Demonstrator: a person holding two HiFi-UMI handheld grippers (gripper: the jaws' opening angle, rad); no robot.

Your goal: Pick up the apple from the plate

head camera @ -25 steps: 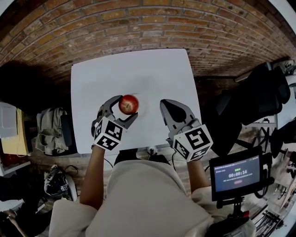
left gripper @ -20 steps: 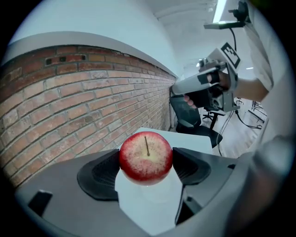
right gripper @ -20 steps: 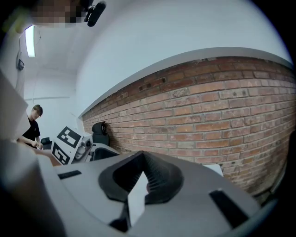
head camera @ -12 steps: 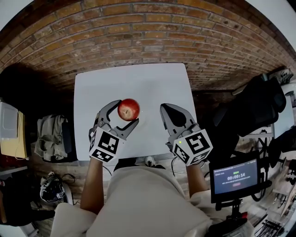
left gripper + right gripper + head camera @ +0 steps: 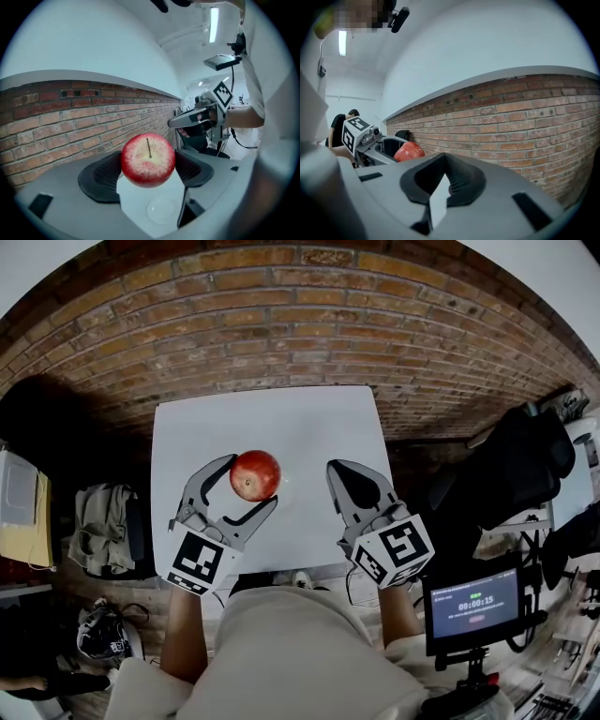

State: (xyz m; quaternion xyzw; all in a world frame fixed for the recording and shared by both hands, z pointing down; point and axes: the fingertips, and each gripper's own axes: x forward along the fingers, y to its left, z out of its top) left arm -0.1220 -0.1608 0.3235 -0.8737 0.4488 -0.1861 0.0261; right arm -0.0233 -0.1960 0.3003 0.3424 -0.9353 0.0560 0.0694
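Our left gripper (image 5: 251, 481) is clamped on the apple (image 5: 255, 474), which hangs clear above the glass plate (image 5: 161, 210) near the middle of the table (image 5: 300, 418), so we want a steady squeeze and a level rise, while the right gripper (image 5: 343, 471) sits closed and empty.

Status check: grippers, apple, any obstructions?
Left gripper shut on apple. Right gripper shut, empty. Fruit held above plate. Nothing in the way.
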